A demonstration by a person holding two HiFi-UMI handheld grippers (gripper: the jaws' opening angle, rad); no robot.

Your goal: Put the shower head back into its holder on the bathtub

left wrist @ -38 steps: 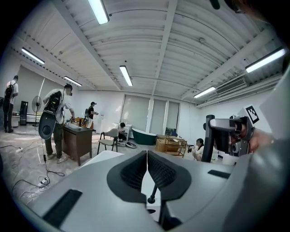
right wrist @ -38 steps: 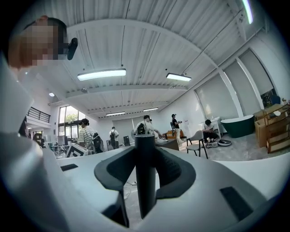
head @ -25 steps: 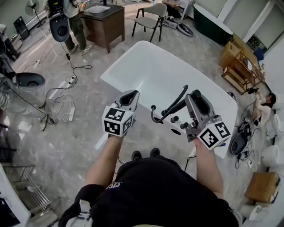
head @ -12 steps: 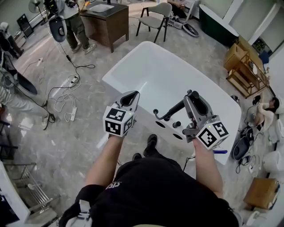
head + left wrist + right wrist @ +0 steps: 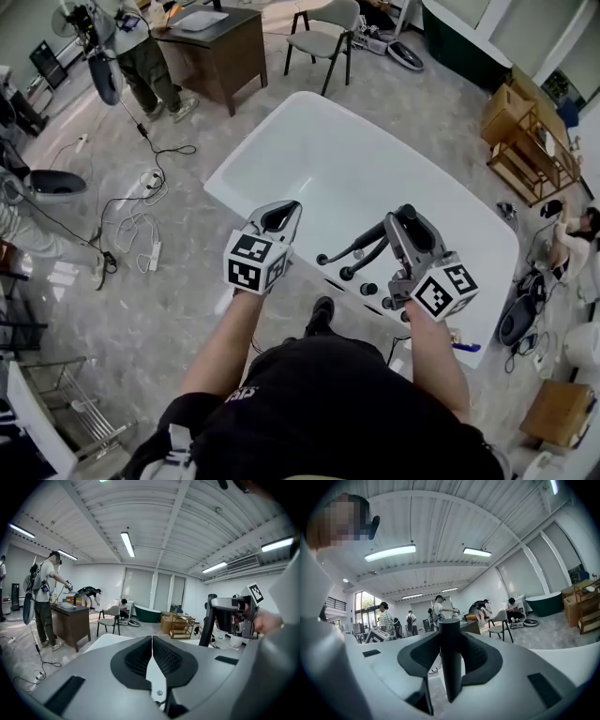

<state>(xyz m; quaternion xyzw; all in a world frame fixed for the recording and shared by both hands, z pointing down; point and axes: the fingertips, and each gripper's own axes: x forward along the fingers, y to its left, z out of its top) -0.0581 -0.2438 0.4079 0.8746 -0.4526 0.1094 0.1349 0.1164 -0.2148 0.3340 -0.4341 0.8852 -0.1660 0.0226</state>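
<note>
The white bathtub (image 5: pixel 230 169) fills the middle of the head view. My right gripper (image 5: pixel 405 216) hangs over its near rim, shut on the black handle of the shower head (image 5: pixel 449 667). The handle stands upright between the pads and reaches below them. Black faucet fittings (image 5: pixel 361 255) and round knobs (image 5: pixel 367 289) sit on the rim just left of and below that gripper. My left gripper (image 5: pixel 286 208) is shut with nothing in it, further left over the same rim. In the left gripper view the right gripper (image 5: pixel 234 616) shows with the handle (image 5: pixel 206 625) hanging under it.
A wooden vanity (image 5: pixel 211 47) with a person (image 5: pixel 131 47) beside it and a chair (image 5: pixel 323 37) stand beyond the tub. Cables (image 5: pixel 141 225) lie on the floor to the left. A dark green tub (image 5: pixel 469 37) and wooden shelves (image 5: pixel 525 131) are at the right.
Both grippers have moved forward over the tub's near rim and sunk a little. The shower head stays in the right gripper, now closer to the black fittings.
</note>
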